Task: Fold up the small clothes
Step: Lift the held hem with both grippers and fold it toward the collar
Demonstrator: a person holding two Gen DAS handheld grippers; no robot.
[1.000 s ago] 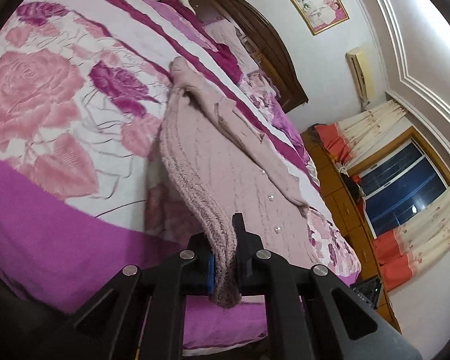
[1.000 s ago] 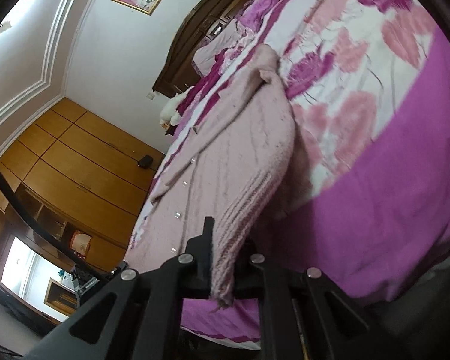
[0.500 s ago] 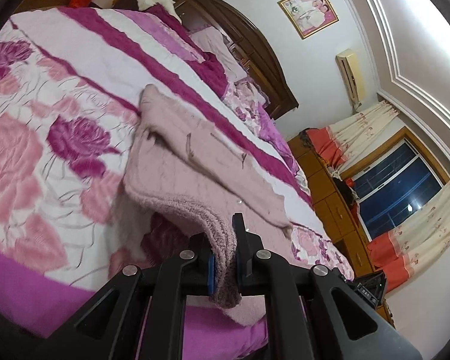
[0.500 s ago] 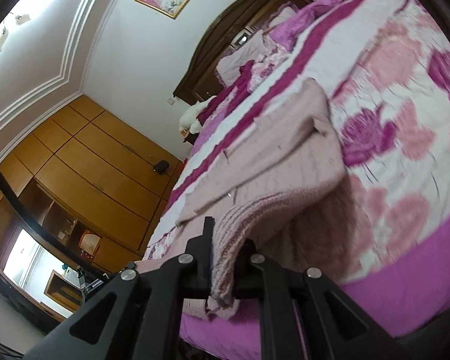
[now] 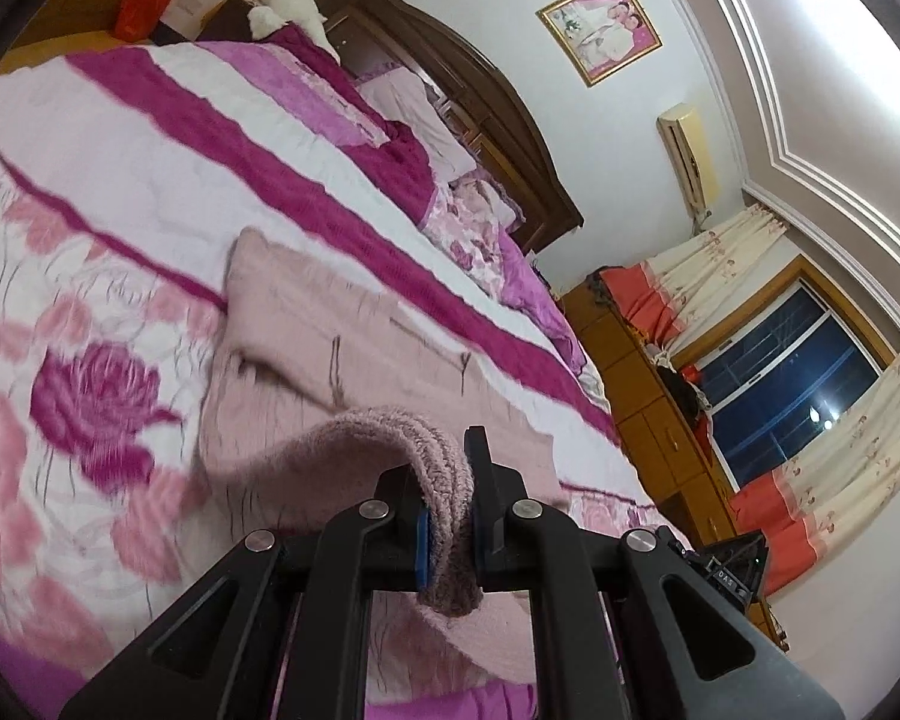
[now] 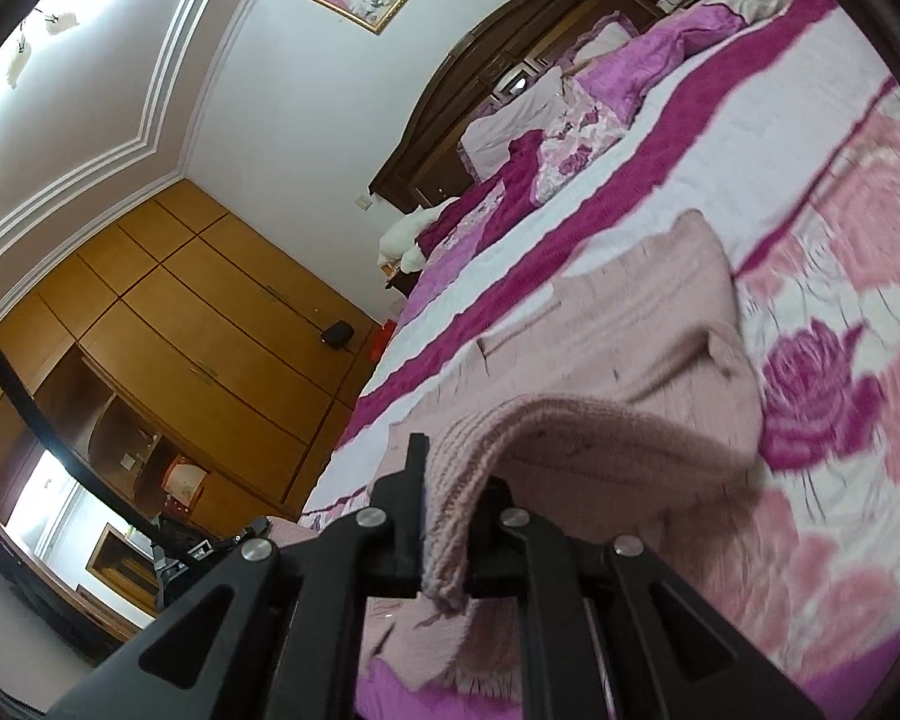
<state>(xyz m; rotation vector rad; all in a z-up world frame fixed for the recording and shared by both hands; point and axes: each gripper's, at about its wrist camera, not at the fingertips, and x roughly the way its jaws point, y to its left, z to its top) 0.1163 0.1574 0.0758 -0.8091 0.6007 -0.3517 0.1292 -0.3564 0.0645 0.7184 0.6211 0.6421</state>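
Observation:
A dusty-pink knit cardigan lies on a bed with a pink and magenta floral cover. My left gripper is shut on the cardigan's ribbed hem, which arches up from the bed over the jaws. In the right wrist view the same cardigan stretches ahead, and my right gripper is shut on another part of its ribbed hem. The lifted hem is curled over toward the collar end. The lower body of the garment beneath the grippers is partly hidden.
A dark wooden headboard and pillows are at the far end of the bed. A wooden wardrobe stands on one side, and a window with orange and cream curtains on the other. A white plush toy sits near the headboard.
Both grippers have carried the hem forward and up toward the cardigan's collar end; the garment now looks shorter and bunched, and more of the far bed and headboard shows.

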